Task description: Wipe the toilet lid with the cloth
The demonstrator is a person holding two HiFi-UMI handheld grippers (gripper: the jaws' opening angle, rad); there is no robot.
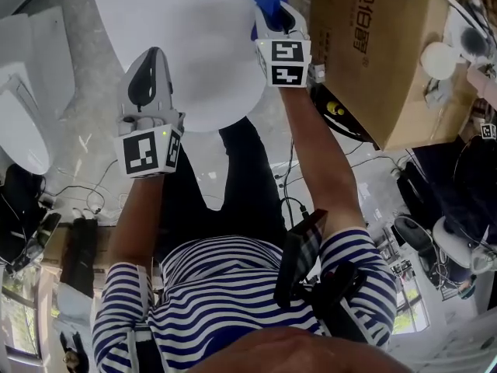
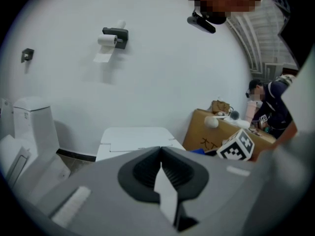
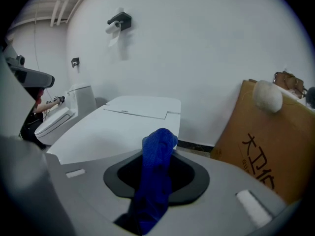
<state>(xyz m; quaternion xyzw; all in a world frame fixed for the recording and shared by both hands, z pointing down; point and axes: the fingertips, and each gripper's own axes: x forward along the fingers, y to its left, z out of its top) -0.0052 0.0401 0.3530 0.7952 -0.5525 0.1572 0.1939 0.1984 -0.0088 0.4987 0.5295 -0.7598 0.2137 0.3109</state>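
Blue cloth bunched and clamped in the jaws of the right gripper, top centre of the head view, by the right edge of the white toilet lid; contact unclear. Left gripper at the lid's lower left, jaws together on nothing. Risks: wiping only a narrow stripe with so small a wad, or dragging the cloth out of the pinch under hard pressure.

**Blue on white, grey tools**

Cloth deep blue; lid plain white, like the wall; left gripper and right gripper grey, black round the jaws, with black-and-white square markers; shirt navy-and-white stripes; trousers black; box brown with black print.
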